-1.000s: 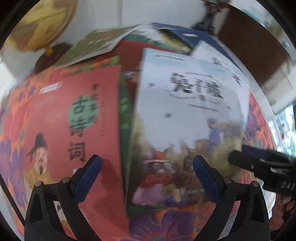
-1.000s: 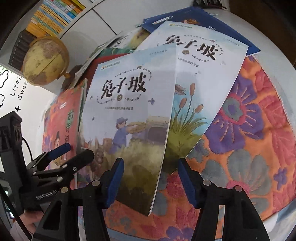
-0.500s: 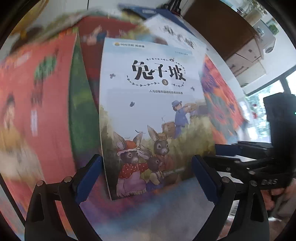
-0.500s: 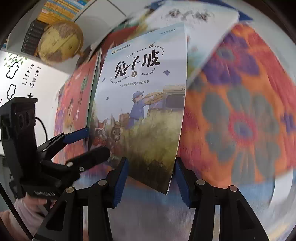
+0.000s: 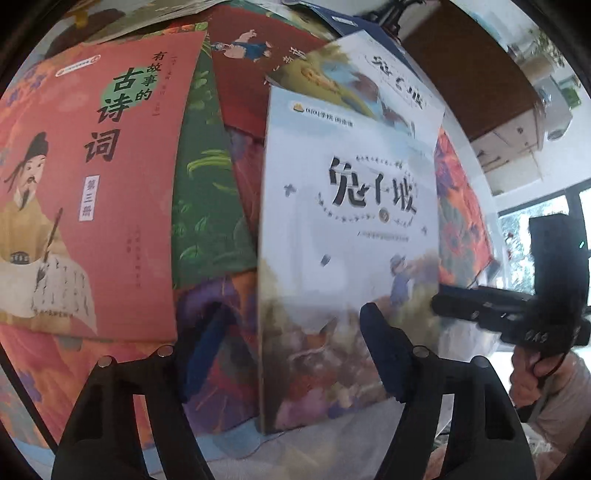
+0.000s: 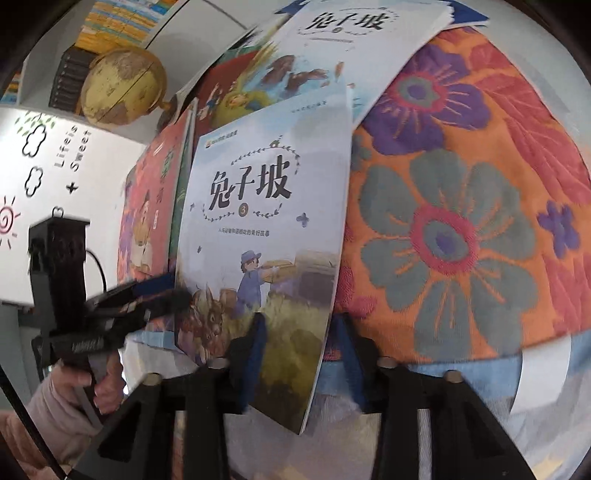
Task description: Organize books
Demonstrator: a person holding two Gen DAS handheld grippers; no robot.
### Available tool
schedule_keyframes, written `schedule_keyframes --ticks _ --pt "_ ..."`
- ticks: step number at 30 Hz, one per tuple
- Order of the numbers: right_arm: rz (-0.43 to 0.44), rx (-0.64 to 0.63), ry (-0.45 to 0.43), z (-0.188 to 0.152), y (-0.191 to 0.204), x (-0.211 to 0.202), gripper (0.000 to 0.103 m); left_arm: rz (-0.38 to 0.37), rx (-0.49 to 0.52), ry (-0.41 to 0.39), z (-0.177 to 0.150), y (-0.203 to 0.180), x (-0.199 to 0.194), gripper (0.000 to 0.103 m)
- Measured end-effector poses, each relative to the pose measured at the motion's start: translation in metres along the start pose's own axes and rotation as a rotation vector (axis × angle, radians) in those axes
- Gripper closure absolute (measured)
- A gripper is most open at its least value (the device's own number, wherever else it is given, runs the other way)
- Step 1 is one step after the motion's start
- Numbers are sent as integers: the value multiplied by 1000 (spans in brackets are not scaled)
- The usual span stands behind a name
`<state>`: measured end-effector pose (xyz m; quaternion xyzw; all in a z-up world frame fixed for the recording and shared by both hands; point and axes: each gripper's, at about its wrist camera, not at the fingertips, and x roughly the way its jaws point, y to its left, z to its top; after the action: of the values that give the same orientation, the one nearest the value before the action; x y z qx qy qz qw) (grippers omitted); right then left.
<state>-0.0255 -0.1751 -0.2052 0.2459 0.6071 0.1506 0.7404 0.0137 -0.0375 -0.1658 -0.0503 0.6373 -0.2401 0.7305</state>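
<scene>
Two grippers are on one book: the thin pale-blue paperback with rabbits and a farmer on its cover [image 6: 258,236], lifted at its near edge over the orange floral woven cloth [image 6: 461,236]. Your right gripper [image 6: 299,354] has just been closing and its jaws straddle the lower right corner; contact looks close, but I can't confirm the pads are pressing. Your left gripper [image 5: 288,339] has also been narrowing, with the book's lower left edge between its jaws, not clearly pinched. Step in hand: securing this volume to move it. Other books stay fanned behind: the salmon-red poetry book with a robed scholar [image 5: 92,184] and a second pale paperback [image 6: 351,33]. Next, finish the pinch, lift flat, and square it onto a matching volume.
</scene>
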Motion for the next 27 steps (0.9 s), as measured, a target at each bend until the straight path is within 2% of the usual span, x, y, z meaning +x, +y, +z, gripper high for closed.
schedule_keyframes --ticks 4,6,8,9,10,11,14,18,19,20,23,25,27 --pt "69 22 -2 5 -3 4 73 -9 60 19 4 -13 4 34" --pt "62 3 -10 9 -2 6 73 5 73 25 12 -19 13 35" --pt "72 0 -7 12 -2 7 73 1 52 26 8 -9 3 44" --pt "86 10 -6 14 -3 8 73 3 37 27 8 -3 0 53" --pt "104 21 -6 15 -6 9 73 13 32 31 8 0 -1 66" --pt "136 43 -8 17 -11 9 73 37 28 37 8 4 -3 71" --pt "197 65 -7 22 -21 10 73 19 -6 46 9 10 -4 72" --pt "226 32 -9 30 -21 11 73 -1 -36 34 8 16 -5 73" --pt "216 18 -9 30 -21 11 80 -14 -39 31 7 18 -6 73" --pt "188 7 -7 31 -21 11 91 -31 -44 28 6 25 -11 73" --pt "163 -12 -5 28 -19 8 91 -110 -92 15 2 41 -16 74" --pt "125 -52 -10 26 -11 4 91 -97 -67 -3 1 37 -23 75" --pt "146 -71 -28 23 -2 -6 93 -80 -18 -28 -2 27 -37 75"
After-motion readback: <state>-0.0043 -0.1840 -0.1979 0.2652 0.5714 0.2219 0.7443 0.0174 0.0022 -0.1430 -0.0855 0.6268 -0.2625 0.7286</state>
